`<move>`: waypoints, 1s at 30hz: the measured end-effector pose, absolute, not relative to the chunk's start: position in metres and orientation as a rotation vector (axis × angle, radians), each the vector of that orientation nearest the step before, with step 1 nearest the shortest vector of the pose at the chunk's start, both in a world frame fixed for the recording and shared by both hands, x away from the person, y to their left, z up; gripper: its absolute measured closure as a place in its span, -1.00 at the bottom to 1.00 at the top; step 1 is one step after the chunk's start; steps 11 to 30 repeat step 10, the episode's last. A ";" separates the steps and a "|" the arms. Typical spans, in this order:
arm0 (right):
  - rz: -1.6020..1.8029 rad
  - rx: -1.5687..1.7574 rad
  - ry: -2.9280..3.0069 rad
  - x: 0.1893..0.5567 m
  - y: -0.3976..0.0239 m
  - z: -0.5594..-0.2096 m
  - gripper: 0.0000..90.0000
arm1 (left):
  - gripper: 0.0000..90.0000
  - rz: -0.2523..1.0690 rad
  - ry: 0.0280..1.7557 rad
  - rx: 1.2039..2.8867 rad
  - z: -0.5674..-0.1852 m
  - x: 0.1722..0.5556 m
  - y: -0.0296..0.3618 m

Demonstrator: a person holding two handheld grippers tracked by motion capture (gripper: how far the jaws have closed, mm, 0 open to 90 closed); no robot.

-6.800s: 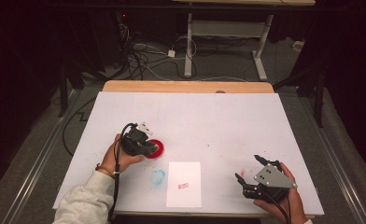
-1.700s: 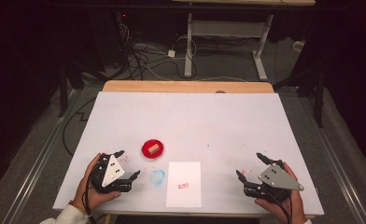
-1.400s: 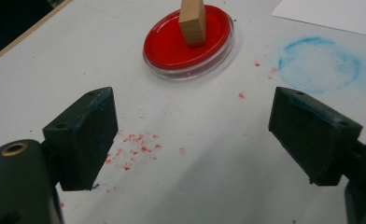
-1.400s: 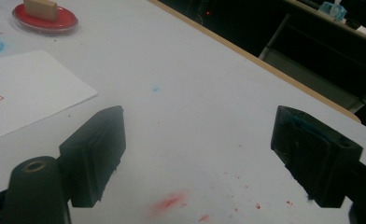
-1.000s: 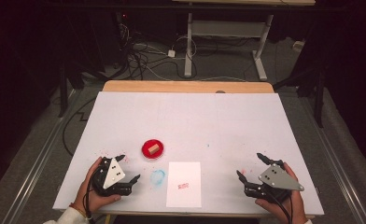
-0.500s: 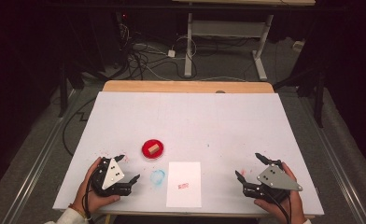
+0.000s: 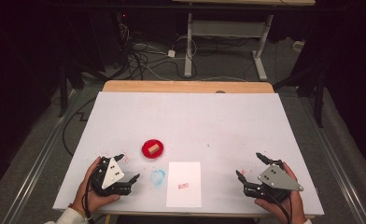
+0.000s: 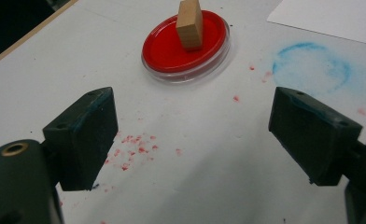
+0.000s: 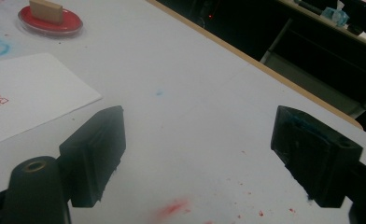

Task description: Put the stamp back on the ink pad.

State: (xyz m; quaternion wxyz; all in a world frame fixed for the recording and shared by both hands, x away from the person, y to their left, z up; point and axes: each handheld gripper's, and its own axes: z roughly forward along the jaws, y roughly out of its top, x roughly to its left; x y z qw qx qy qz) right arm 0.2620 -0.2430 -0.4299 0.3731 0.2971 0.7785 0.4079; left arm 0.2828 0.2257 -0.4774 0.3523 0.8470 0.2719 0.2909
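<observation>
White table [image 7: 218, 116] bears both grippers, fingers spread.

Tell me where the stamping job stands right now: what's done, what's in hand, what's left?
Done, by the look of it: the paper carries a red stamp mark, and the wooden stamp stands on the red ink pad. In hand: nothing; the left gripper and right gripper are open near the table's front edge. Nothing visibly remains.

Matt wooden block [image 8: 190, 24] on glossy, probably plastic red dish [image 8: 165, 49].
</observation>
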 end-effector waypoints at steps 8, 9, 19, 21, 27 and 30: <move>1.040 0.760 1.993 0.262 -0.243 -0.430 -0.60 | -0.66 0.751 0.706 2.186 -0.477 0.283 0.226; 1.042 0.763 1.990 0.262 -0.243 -0.430 -0.60 | -0.66 0.749 0.707 2.186 -0.477 0.284 0.226; 1.044 0.765 1.989 0.262 -0.243 -0.429 -0.60 | -0.66 0.750 0.710 2.186 -0.477 0.284 0.226; 1.044 0.765 1.989 0.262 -0.243 -0.429 -0.60 | -0.66 0.750 0.710 2.186 -0.477 0.284 0.226; 1.044 0.765 1.989 0.262 -0.243 -0.429 -0.60 | -0.66 0.750 0.710 2.186 -0.477 0.284 0.226; 1.044 0.765 1.989 0.262 -0.243 -0.429 -0.60 | -0.66 0.750 0.710 2.186 -0.477 0.284 0.226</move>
